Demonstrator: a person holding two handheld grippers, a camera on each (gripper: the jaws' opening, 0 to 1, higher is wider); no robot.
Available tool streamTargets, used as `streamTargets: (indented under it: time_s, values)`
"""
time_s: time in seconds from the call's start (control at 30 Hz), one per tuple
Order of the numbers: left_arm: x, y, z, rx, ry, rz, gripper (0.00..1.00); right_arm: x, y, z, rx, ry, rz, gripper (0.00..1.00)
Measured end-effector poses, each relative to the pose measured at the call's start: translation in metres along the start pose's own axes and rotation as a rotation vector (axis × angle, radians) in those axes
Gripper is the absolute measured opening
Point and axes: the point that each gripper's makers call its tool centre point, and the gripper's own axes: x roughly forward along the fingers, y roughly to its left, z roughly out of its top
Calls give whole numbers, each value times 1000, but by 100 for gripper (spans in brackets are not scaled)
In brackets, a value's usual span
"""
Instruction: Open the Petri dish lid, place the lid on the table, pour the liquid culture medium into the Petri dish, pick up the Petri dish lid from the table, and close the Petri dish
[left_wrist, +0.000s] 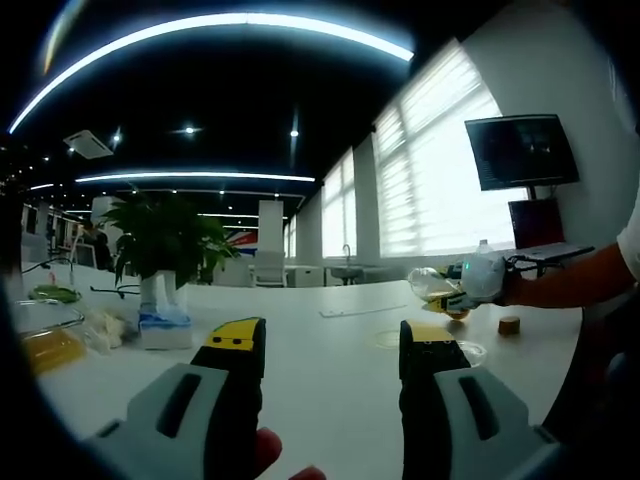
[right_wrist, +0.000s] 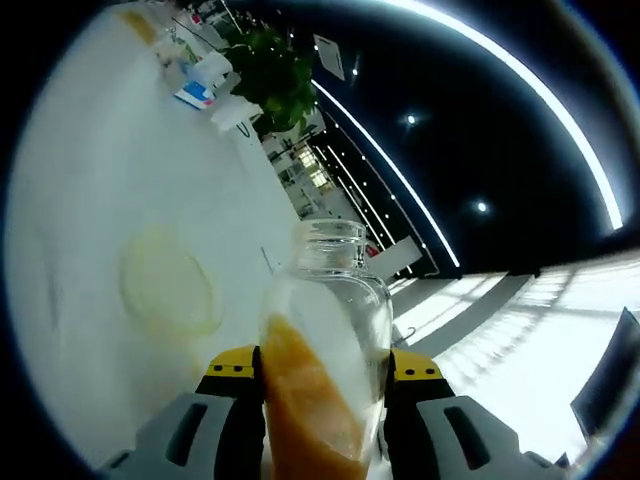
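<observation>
- Fingers of the left gripper (left_wrist: 330, 350), grey with yellow-and-black tips, stand apart with only bare counter between them; the tips hover over the white counter (left_wrist: 320, 390).
- Fingers of the right gripper (right_wrist: 318, 372) are closed on a clear glass bottle (right_wrist: 325, 350), one yellow-tipped finger on each side of its body; the bottle is tilted, its open mouth pointing away from the camera, and orange liquid culture medium (right_wrist: 305, 410) lies pooled along its lower side.
- Seen from the left gripper view, the right gripper (left_wrist: 478, 280) holds the same bottle (left_wrist: 435, 285) tipped above the counter, with a person's forearm (left_wrist: 570, 288) behind it.
- One shallow, round, clear Petri dish (right_wrist: 168, 282) lies open on the counter beside the bottle in the right gripper view, its bottom tinted pale yellow.
- In the left gripper view, round clear pieces (left_wrist: 470, 350) lie flat beside the left gripper's right finger; which is dish and which is lid cannot be told.
- One small brown stopper (left_wrist: 509, 325) sits on the counter near the forearm.
- One green potted plant (left_wrist: 165, 240) and one blue-and-white tissue box (left_wrist: 163, 328) stand at the counter's far left, well apart from the dish.
- Room: open office with curved ceiling light strips, bright blinded windows and one dark wall monitor (left_wrist: 520, 152).
</observation>
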Motion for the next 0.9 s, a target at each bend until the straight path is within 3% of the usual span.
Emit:
streamTargets:
  time_s: [0.9]
  values:
    - [-1,4,-1,-12,-6,10,45,8,23,-10,-199,28,55,42]
